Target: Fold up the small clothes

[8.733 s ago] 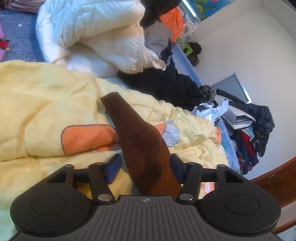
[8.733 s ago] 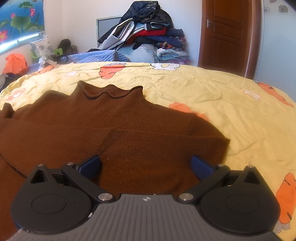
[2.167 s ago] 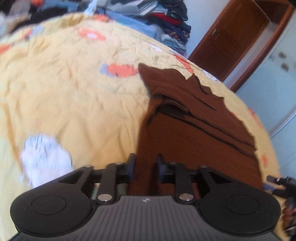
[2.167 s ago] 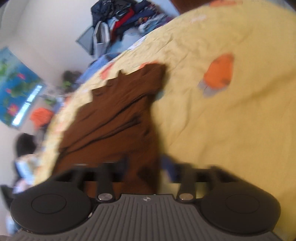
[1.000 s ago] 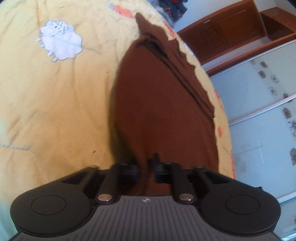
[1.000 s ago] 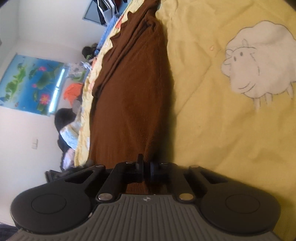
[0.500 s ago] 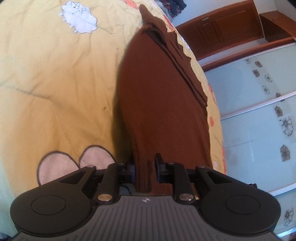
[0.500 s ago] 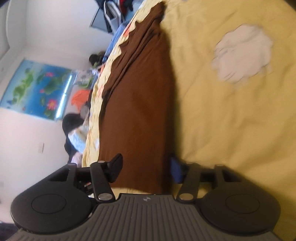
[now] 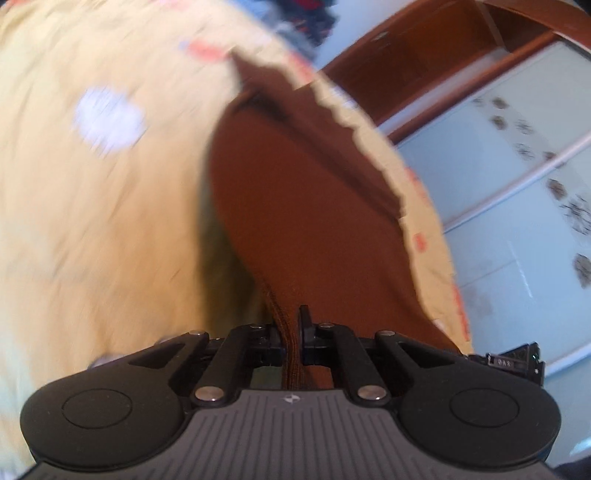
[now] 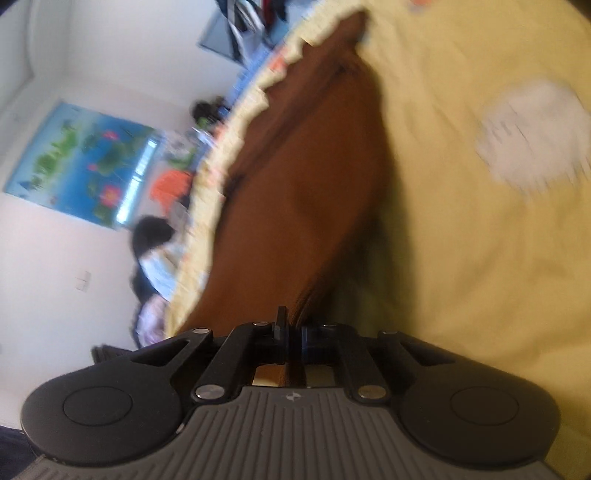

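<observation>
Brown knit sweater [image 9: 306, 206] runs up the centre of both views, from the bottom-centre jaws to a narrow end near the top. It lies along the yellow printed quilt [image 9: 103, 221], with its near hem raised off the cloth at your grippers.

Your left gripper [image 9: 290, 332]: jaws have just been closing and now pinch the ribbed hem between the pads, almost fully together. Sweater fans out above and to the right of it in the left wrist view.

Your right gripper [image 10: 293, 334]: jaws have just been closing too, now clamped on a gathered edge of the same sweater [image 10: 306, 177], only a thin fold between the pads.

Both frames are motion-blurred.

Quilt fills the left half of the left view, with a white sheep print [image 9: 107, 118] at upper left. In the right view it fills the right half, sheep print [image 10: 532, 136] at upper right.

Beyond that: brown wooden door [image 9: 424, 48] at upper right of the left view, pale glass wardrobe panels [image 9: 517, 177] below it. Blue lotus poster [image 10: 81, 162] on the white wall at left of the right view; a pile of clothes [image 10: 255, 14], too blurred to sort, at top centre.
</observation>
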The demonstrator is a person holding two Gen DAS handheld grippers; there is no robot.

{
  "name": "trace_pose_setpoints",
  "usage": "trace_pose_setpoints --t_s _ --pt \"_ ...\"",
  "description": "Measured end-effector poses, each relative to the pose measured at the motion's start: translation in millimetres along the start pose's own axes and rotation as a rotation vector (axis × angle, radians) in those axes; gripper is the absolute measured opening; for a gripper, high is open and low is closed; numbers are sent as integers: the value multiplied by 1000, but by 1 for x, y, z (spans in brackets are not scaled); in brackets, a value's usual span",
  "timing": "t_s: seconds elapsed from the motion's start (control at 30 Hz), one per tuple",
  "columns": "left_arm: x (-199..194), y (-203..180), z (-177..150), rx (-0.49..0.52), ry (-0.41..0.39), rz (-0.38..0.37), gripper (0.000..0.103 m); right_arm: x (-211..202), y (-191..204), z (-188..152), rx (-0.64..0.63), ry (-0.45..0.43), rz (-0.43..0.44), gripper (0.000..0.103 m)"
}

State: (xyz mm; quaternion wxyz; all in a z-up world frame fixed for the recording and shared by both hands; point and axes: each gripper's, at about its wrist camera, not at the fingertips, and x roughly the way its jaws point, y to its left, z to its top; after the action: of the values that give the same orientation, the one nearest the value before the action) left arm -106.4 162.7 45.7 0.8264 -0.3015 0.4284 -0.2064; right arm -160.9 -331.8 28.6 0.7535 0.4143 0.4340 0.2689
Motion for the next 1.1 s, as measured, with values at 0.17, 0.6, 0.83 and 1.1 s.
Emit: trace_pose_setpoints --t_s 0.17,0.6,0.83,1.1 --pt "7 -30 61 93 -98 -86 5 13 32 52 -83 -87 121 13" --pt "179 -47 278 117 -303 108 13 108 -5 297 60 -409 10 39" --pt "154 -1 247 -59 -338 210 81 130 -13 270 -7 -429 -146 92" --pt "91 48 137 -187 -273 195 97 83 -21 169 -92 -339 -327 96"
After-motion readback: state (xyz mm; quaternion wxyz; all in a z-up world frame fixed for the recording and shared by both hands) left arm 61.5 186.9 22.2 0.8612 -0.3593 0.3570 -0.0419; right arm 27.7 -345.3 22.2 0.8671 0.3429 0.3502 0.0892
